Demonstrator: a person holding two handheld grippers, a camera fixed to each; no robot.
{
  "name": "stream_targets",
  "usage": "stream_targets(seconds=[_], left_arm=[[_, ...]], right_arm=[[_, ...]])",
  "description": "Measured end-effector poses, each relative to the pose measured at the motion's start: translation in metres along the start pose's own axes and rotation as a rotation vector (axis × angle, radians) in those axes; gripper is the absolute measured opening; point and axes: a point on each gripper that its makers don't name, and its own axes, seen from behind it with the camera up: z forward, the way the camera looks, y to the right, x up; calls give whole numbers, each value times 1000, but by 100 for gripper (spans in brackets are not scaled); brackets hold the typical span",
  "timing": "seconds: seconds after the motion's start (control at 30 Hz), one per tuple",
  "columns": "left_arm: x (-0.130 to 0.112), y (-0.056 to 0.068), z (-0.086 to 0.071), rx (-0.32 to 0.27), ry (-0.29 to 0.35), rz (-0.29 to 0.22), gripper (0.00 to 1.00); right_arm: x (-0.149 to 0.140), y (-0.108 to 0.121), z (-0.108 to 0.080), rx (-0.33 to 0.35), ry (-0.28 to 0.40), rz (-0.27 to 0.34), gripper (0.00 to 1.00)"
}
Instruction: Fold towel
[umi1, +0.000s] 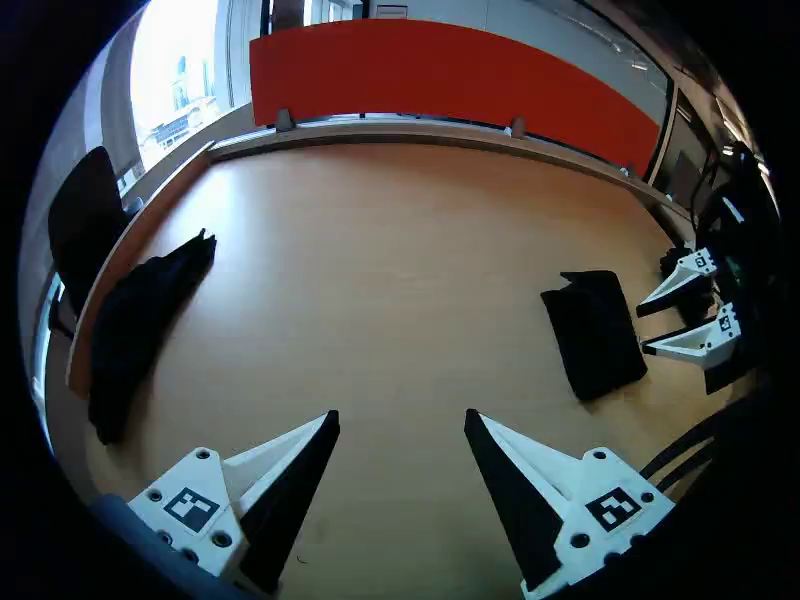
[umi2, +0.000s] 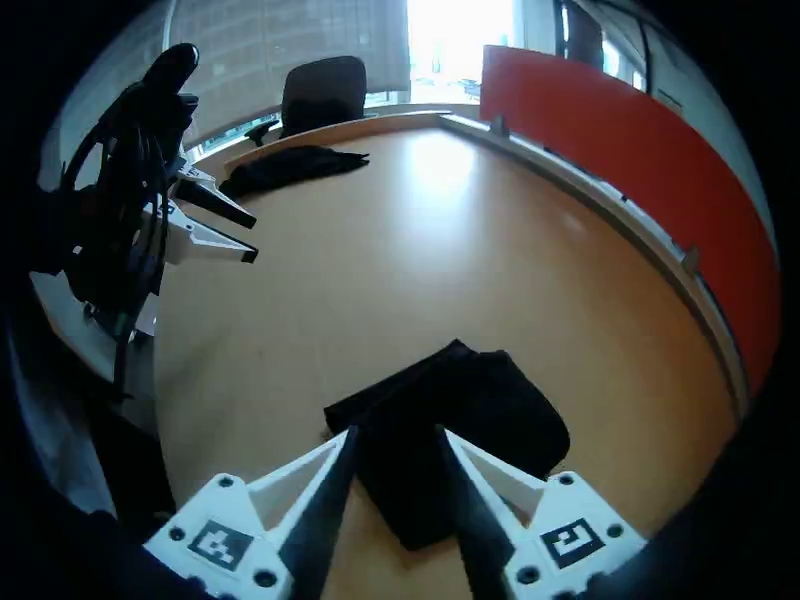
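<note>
The folded black towel (umi2: 480, 400) lies on the table (umi1: 400, 250) just in front of my right gripper (umi2: 396, 432), whose fingers are partly open with the towel's near edge showing between them, not pinched as far as I can see. My left gripper (umi1: 400, 415) is wide open, holds nothing, and the towel is well off to its right, so the right one is nearer. I think the towel's long side faces the right gripper.
</note>
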Motion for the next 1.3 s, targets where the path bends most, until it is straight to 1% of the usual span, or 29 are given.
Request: stream_targets(seconds=[0.03, 0.17, 0.37, 0.53, 1.0, 1.3], left_arm=[[0, 0, 0, 0, 0, 1, 93], [0, 1, 0, -1, -1, 5, 93], [2, 4, 0, -4, 1, 5, 93], [3, 4, 0, -3, 1, 8, 93], [5, 6, 0, -4, 7, 15, 93], [5, 7, 0, -7, 7, 14, 93]], right_arm=[[-1, 0, 0, -1, -2, 3, 69], [-5, 1, -1, -1, -5, 19, 85], [-10, 3, -3, -11, -5, 36, 85], [-19, 6, -3, -23, -17, 44, 85], [-68, 12, -6, -59, -79, 92, 85], [-86, 16, -9, -76, -101, 117, 85]])
